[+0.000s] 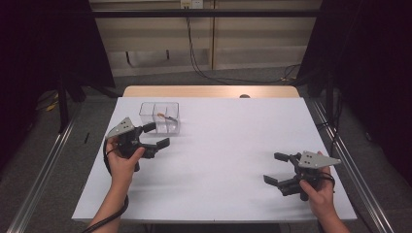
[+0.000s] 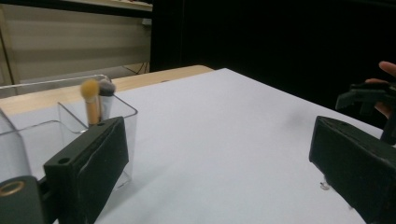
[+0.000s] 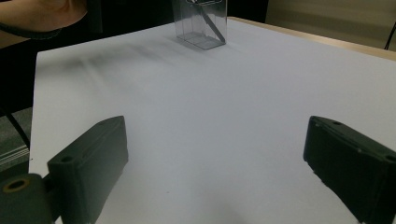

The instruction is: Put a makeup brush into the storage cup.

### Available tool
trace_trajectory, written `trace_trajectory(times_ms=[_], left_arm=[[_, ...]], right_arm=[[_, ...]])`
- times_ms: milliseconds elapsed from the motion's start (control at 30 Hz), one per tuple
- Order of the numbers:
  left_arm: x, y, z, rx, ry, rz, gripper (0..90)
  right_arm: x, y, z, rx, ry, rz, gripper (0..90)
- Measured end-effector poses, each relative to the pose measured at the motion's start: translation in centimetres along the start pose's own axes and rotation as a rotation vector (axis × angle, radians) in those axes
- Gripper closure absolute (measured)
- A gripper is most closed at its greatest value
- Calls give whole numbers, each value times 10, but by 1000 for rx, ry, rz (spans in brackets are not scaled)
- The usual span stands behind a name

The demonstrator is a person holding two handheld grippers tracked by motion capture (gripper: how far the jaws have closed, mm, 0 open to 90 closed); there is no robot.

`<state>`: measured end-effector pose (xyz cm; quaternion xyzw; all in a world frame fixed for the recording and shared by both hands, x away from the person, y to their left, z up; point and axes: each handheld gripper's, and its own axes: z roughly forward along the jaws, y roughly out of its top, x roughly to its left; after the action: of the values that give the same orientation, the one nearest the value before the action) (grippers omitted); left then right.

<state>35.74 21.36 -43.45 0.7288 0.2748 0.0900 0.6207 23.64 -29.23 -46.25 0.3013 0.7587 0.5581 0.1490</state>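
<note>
A clear plastic box with two compartments stands at the back left of the white table. Makeup brushes lean inside its right compartment, one with an orange handle. My left gripper hovers open just in front of the box, its left jaw close beside the box wall. At the table's front right, my right gripper is open with nothing between its jaws. The box sits far off in the right gripper view.
A wooden strip runs along the table's far edge. Metal rails flank the table on both sides. Cables lie on the floor behind. The other hand and gripper appear at the right of the left gripper view.
</note>
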Motion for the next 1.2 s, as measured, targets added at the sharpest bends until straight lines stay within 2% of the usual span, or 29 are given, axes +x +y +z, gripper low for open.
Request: trace_trajectory(times_ms=[300, 533, 900, 1200], left_arm=[[-11, -2, 2, 17, -30, 17, 41], [-15, -6, -4, 27, -37, 19, 40], [-19, -9, -12, 31, -39, 26, 39], [-19, -10, -24, 24, -23, 26, 38]], right_arm=[[0, 0, -1, 1, -5, 2, 60], [0, 0, -1, -1, -4, 0, 60], [0, 0, -1, -2, -2, -1, 59], [0, 1, -1, -3, -1, -2, 58]])
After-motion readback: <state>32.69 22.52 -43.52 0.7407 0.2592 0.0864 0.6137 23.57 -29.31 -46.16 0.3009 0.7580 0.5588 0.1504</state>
